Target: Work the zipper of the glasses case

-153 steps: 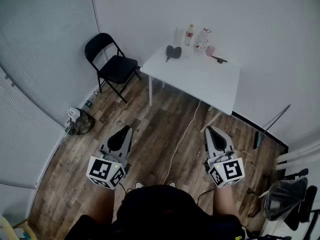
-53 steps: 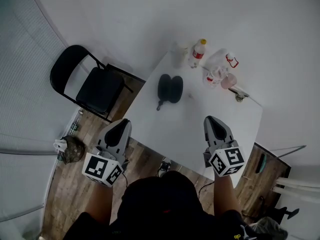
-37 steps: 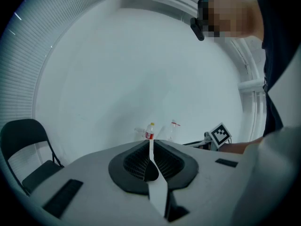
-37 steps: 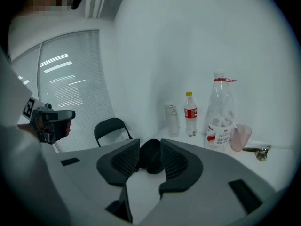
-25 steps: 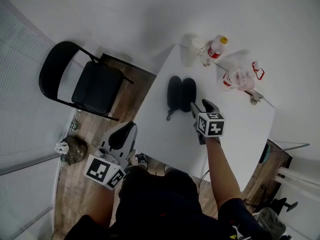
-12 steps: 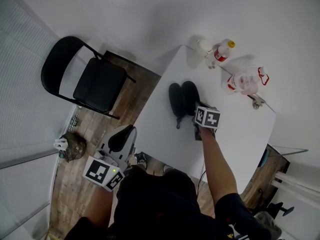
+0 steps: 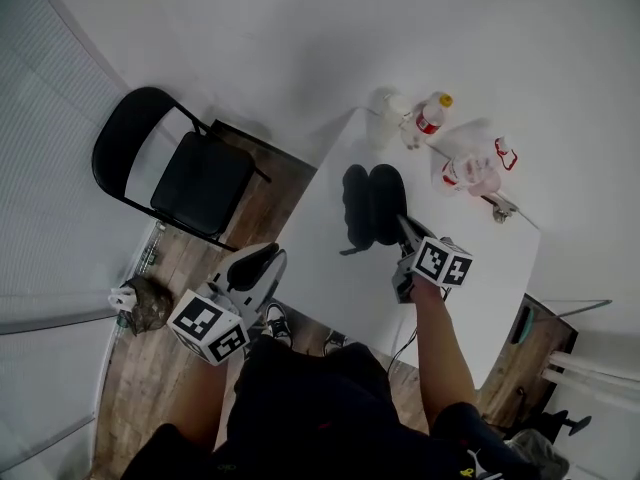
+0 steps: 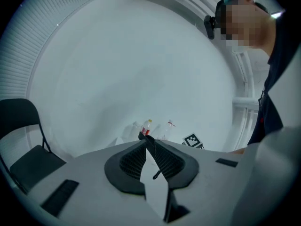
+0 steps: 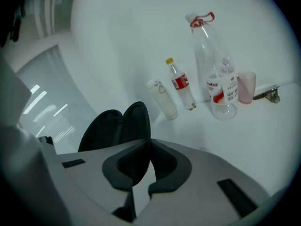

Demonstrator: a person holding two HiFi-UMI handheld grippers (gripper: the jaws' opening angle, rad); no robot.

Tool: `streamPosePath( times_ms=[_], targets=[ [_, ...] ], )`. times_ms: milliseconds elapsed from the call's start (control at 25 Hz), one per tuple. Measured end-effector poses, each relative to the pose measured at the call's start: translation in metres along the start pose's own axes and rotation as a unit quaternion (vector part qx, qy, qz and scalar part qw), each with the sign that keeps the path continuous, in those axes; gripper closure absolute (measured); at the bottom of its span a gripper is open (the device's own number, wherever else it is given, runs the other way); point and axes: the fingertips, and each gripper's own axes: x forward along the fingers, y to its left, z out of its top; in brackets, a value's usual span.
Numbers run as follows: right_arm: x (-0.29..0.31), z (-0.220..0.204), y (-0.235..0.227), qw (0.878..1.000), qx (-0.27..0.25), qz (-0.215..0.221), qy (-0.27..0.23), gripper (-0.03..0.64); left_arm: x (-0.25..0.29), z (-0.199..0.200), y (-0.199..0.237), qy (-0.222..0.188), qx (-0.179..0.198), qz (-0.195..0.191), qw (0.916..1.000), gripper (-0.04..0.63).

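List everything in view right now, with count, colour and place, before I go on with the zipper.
glasses case: one, black, open, at the table's left part
table: one, white, against the wall
small bottle: one, clear, red label, yellow cap, table's far edge
large bottle: one, clear, red cap ring, right of the small bottle
cup: one, pink, beside the large bottle
white container: one, left of the small bottle
metal item: one, grey, right of the cup, unclear what
folding chair: one, black, left of the table
bag: one, dark, on the floor
left gripper: grey, shut, empty
right gripper: grey, jaws just been closing, tips pinching the case's near edge
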Motion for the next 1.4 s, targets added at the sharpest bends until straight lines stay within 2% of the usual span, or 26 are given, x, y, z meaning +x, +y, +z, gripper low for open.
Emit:
streamPosePath(
  times_ms=[120,160,200,240,360,520,680,760,880,1000,1120,1240,1400],
  targets=[
    [-0.039,0.026,0.045,0.997,-0.005,0.065,-0.039,0.580,0.000,0.018,-0.023,-0.018,-0.012,-0.052,0.9984,0.543],
    [-0.053,0.034,0.059,0.995,-0.011,0.085,-0.051,0.580,0.000,0.024,-0.033,-0.025,-0.020,-0.077,0.9965,0.514],
    [-0.066,0.042,0.073,0.993,-0.015,0.104,-0.062,0.580,-0.001,0.030,-0.042,-0.031,-0.028,-0.104,0.9936,0.457],
    [-0.078,0.049,0.086,0.990,-0.017,0.122,-0.072,0.580,-0.001,0.035,-0.052,-0.038,-0.037,-0.130,0.9900,0.416],
    [-0.112,0.065,0.121,0.980,-0.018,0.172,-0.094,0.580,-0.005,0.052,-0.080,-0.057,-0.053,-0.195,0.9777,0.350],
    [-0.144,0.073,0.167,0.967,-0.036,0.228,-0.105,0.580,-0.009,0.063,-0.108,-0.070,-0.048,-0.260,0.9619,0.303],
    [-0.161,0.065,0.202,0.958,-0.079,0.261,-0.093,0.580,-0.012,0.065,-0.125,-0.078,-0.062,-0.317,0.9432,0.282],
    [-0.167,0.061,0.213,0.955,-0.116,0.256,-0.094,0.580,-0.017,0.067,-0.132,-0.085,-0.059,-0.332,0.9375,0.276],
    [-0.172,0.055,0.225,0.948,-0.205,0.225,-0.097,0.580,-0.021,0.065,-0.141,-0.084,-0.052,-0.344,0.9337,0.264],
    [-0.176,0.049,0.237,0.935,-0.271,0.208,-0.099,0.580,-0.023,0.062,-0.144,-0.086,-0.062,-0.351,0.9301,0.256],
    [-0.177,0.037,0.248,0.916,-0.332,0.208,-0.084,0.580,-0.027,0.056,-0.147,-0.090,-0.063,-0.364,0.9247,0.256],
    [-0.177,0.022,0.260,0.900,-0.364,0.231,-0.061,0.580,-0.035,0.054,-0.150,-0.105,-0.070,-0.383,0.9152,0.256],
    [-0.176,0.015,0.268,0.893,-0.363,0.260,-0.050,0.580,-0.040,0.057,-0.147,-0.122,-0.088,-0.398,0.9048,0.258]
  ],
)
